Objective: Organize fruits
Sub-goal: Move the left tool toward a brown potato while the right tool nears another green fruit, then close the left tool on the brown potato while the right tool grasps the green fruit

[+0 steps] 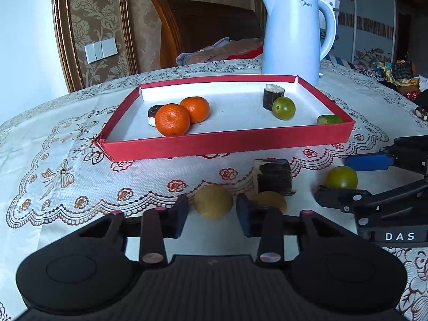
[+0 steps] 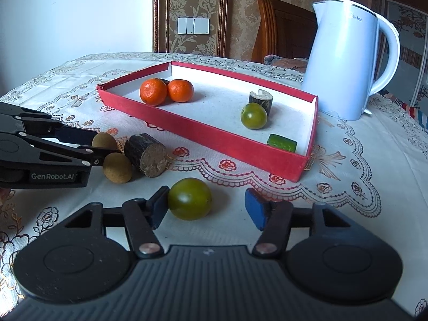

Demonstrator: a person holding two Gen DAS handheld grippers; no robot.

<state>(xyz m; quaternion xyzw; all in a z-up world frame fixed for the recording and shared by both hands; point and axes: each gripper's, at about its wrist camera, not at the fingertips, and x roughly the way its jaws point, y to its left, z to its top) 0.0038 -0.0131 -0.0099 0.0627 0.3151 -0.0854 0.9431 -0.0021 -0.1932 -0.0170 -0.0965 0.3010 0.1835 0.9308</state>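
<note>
Left tongs (image 1: 211, 214) are closing around a tan round fruit (image 1: 213, 201) on the desk (image 1: 67, 165); fruit is sitting between the pads, left pad touching or nearly so, the right pad's contact hidden, so a firm clamp can't be told. Right tongs (image 2: 206, 208) are standing apart around a green fruit (image 2: 190, 198): left pad touching it, right pad well clear. Both fruits are lying just ahead of their own tongs, each hand nearest its own. Red tray (image 1: 227, 144) is sitting beyond, already holding two oranges (image 1: 172, 119). A second tan fruit (image 1: 270, 200) and a dark cut stalk piece (image 1: 274, 178) are waiting beside.
</note>
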